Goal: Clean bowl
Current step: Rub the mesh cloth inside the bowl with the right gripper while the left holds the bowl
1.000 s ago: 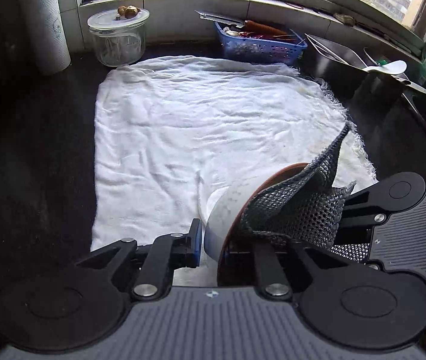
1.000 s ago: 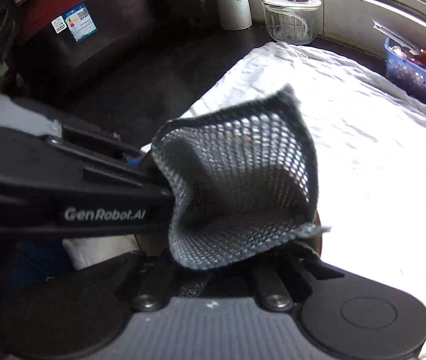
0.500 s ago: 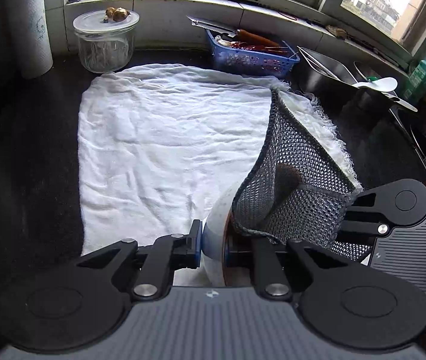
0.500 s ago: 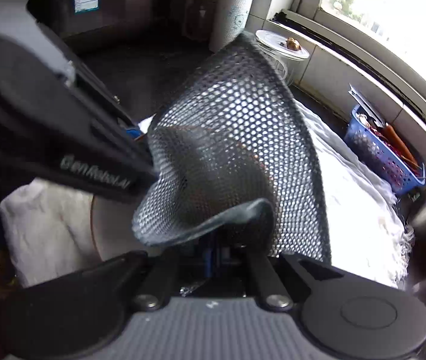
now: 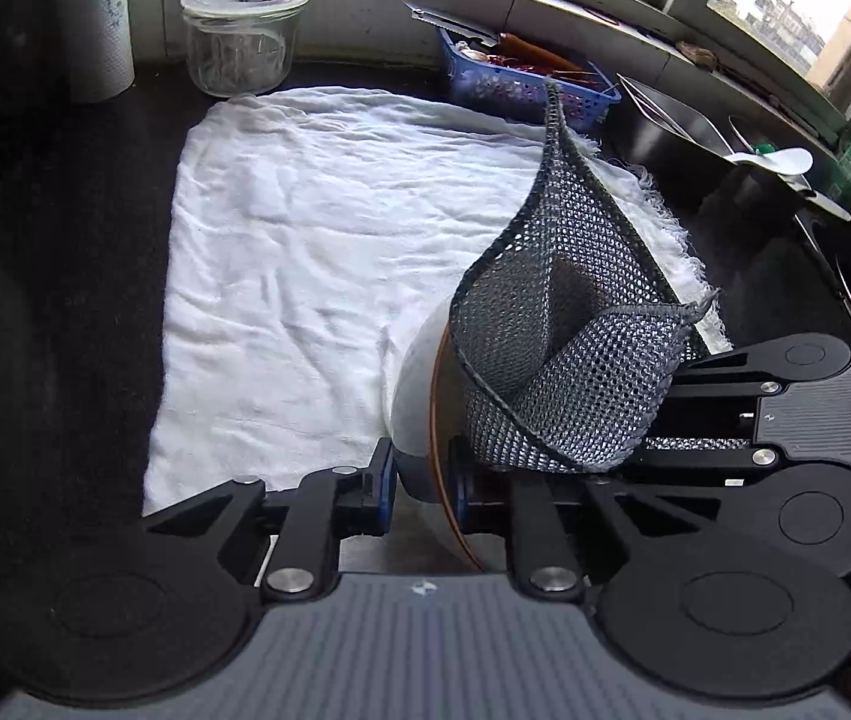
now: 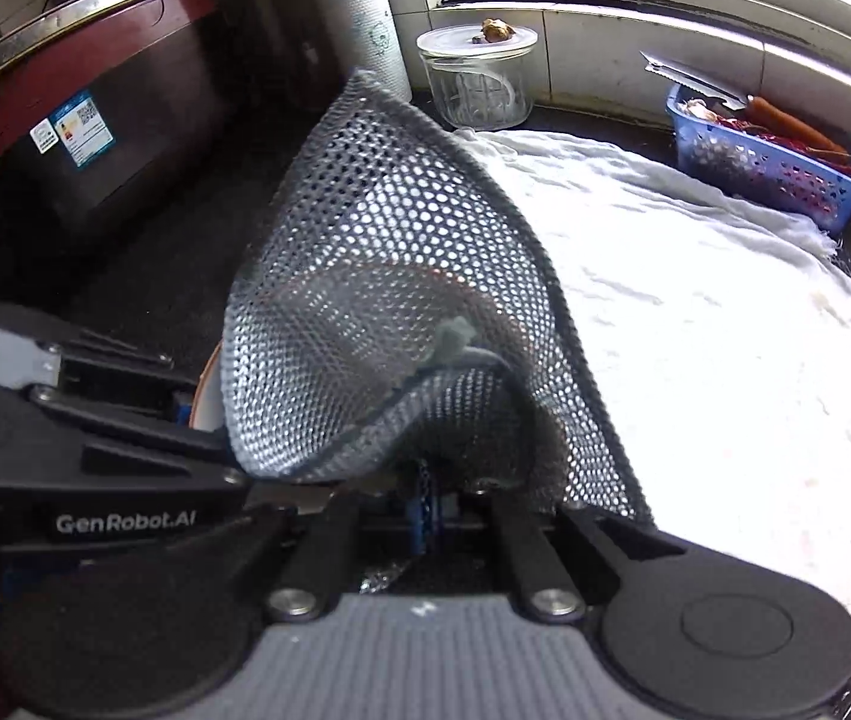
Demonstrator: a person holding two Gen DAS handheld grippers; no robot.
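Wiping bowl (image 5: 416,396) interior: left gripper (image 5: 419,477) jaws clamped on its rim, above towel's (image 5: 317,252) near edge; right gripper (image 6: 434,507) jaws clamped on mesh cloth (image 6: 389,300). Press cloth firmly, keep bowl steady.

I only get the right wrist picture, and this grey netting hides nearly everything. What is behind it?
Observer: A bowl, white outside, tipped on its edge. The mesh cloth sits in its opening.
Operator: What holds it up?
Observer: The left gripper pinches its rim, one finger inside and one outside.
Operator: Anything past the right side of the white towel?
Observer: A metal tray and a white spoon.
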